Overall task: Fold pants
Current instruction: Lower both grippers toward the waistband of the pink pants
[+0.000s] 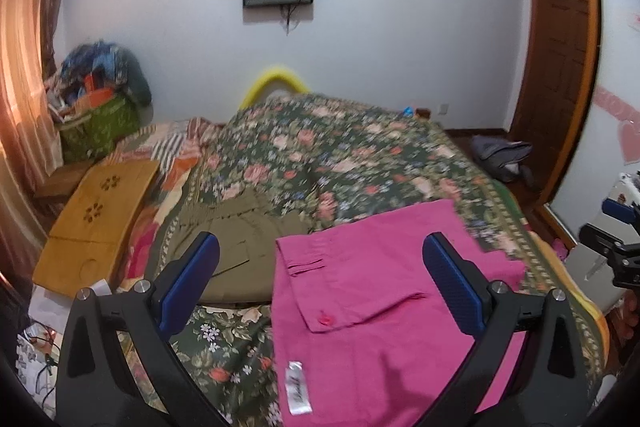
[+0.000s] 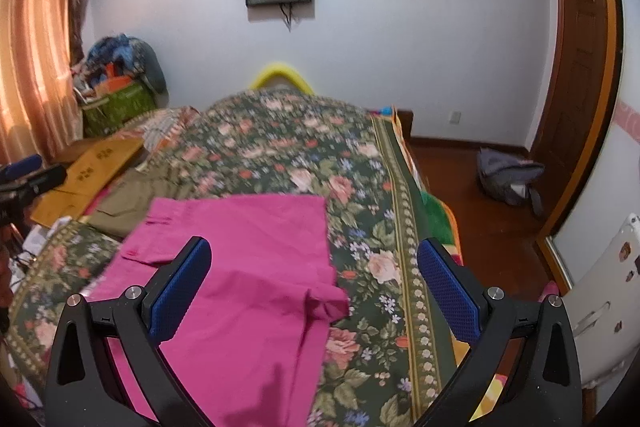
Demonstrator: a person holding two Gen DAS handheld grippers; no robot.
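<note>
I hold both tongs, left tongs (image 1: 320, 283) and right tongs (image 2: 314, 279), wide open and empty above pink pants (image 1: 384, 307) at twelve o'clock on the floral bed (image 2: 380, 227).

Magenta pants (image 1: 384, 291), olive pants (image 1: 244, 227), dark green floral bedspread (image 1: 360, 155), blue-padded black tools (image 1: 320, 267), orange striped curtain (image 1: 20, 67), yellow headboard (image 1: 276, 79)

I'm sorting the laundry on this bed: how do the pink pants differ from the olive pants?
The pink pants are bright magenta and lie nearest the camera; the olive pants are drab khaki-green and lie farther back to the left. A white label and a button show on the pink pair, neither on the olive. Both rest on the floral bedspread, ungripped.
</note>
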